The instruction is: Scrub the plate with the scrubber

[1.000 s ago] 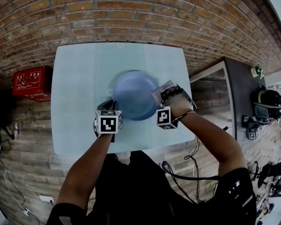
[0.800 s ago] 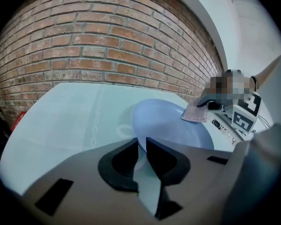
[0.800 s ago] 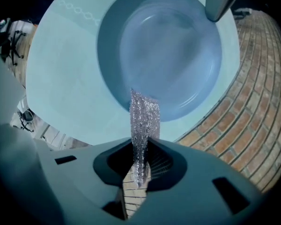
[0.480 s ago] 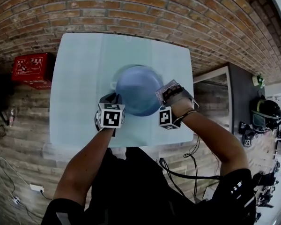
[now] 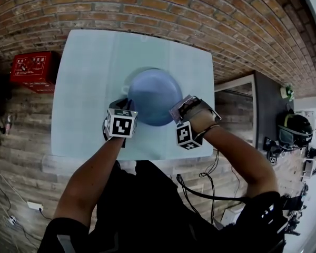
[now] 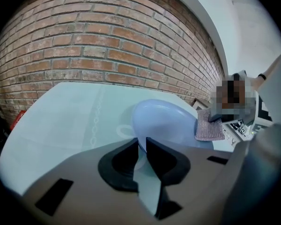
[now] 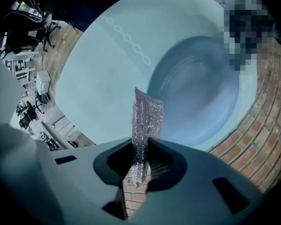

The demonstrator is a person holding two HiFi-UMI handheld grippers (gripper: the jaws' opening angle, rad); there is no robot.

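Note:
A blue plate [image 5: 154, 96] sits mid-table and looks tilted, with a shadow under its far left edge. My left gripper [image 5: 124, 108] is shut on the plate's near left rim; in the left gripper view the rim [image 6: 141, 142] runs between the closed jaws. My right gripper [image 5: 185, 111] is shut on a silvery grey mesh scrubber [image 7: 147, 121], which stands straight out of the jaws. The scrubber [image 6: 209, 125] hangs at the plate's right edge [image 7: 201, 93]; whether it touches the plate is unclear.
The plate rests on a pale blue-green table [image 5: 89, 88] against a brick wall. A red box [image 5: 31, 67] stands on the floor to the left. A dark cabinet [image 5: 268, 104] and a helmet [image 5: 292, 125] are to the right.
Both grips are unchanged. The right gripper with the scrubber has shifted slightly nearer along the plate's right rim, and the head camera has moved a little.

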